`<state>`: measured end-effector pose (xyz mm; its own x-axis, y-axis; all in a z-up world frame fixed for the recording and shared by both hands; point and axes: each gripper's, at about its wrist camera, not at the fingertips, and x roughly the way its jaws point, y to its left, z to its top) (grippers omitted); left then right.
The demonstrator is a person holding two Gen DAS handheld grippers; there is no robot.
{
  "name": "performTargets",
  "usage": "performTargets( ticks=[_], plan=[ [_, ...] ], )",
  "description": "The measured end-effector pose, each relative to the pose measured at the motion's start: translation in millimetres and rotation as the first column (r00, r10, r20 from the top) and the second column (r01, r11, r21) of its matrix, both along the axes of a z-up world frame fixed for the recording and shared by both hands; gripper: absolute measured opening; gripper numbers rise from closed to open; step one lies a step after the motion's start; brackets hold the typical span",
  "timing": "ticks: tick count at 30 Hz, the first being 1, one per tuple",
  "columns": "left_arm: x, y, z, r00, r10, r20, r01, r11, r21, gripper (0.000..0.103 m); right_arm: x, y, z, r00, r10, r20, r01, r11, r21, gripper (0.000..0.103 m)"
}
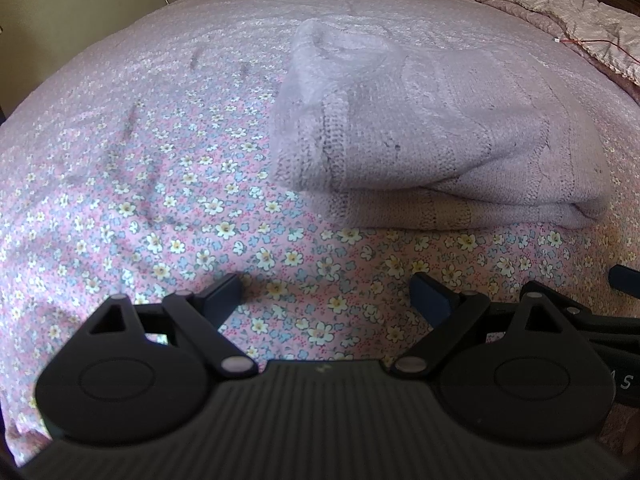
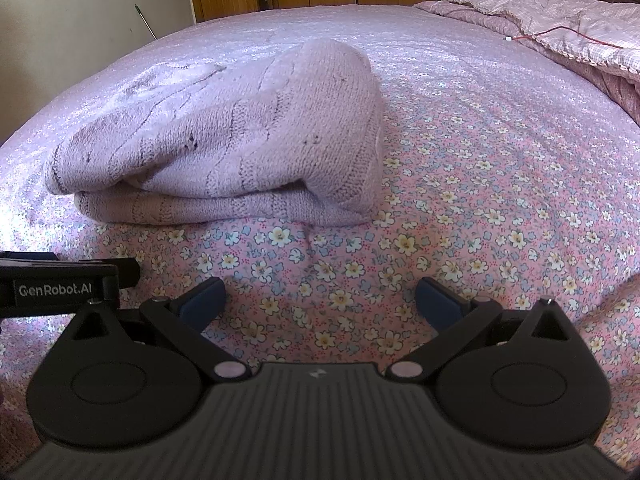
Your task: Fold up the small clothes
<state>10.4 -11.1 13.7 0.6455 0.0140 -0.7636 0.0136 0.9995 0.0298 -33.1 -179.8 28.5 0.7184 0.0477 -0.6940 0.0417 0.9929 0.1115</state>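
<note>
A lilac knitted sweater [image 1: 440, 136] lies folded into a thick bundle on the bed [image 1: 120, 160], well in from the near edge, its layers stacked and its rounded fold turned toward the far side. The top layer bulges and does not sit flush on the ribbed band below it. Both tools hang short of it over the flowered sheet: the left gripper [image 1: 326, 294] with its jaws wide apart and nothing between them, the right gripper [image 2: 320, 298] likewise spread and empty, the two close side by side. A checked quilt [image 2: 560, 20] is bunched at the far right corner with a red wire [image 2: 560, 32] across it.

The fold looks nearly done. The risk, I think, is the puffy top layer: a pinch on only that layer would drag it off the stack and undo the bundle, and loose knit could snag on a fingertip.
</note>
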Motion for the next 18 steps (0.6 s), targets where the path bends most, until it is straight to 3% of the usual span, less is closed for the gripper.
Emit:
performTargets(
  ticks=[18],
  plan=[
    [-1.6, 0.5, 0.4, 1.000, 0.007, -0.001, -0.007, 1.000, -0.011, 0.094, 0.5, 1.3, -0.5, 1.000, 0.002, -0.005, -0.002, 1.000, -0.009, 0.103]
  ],
)
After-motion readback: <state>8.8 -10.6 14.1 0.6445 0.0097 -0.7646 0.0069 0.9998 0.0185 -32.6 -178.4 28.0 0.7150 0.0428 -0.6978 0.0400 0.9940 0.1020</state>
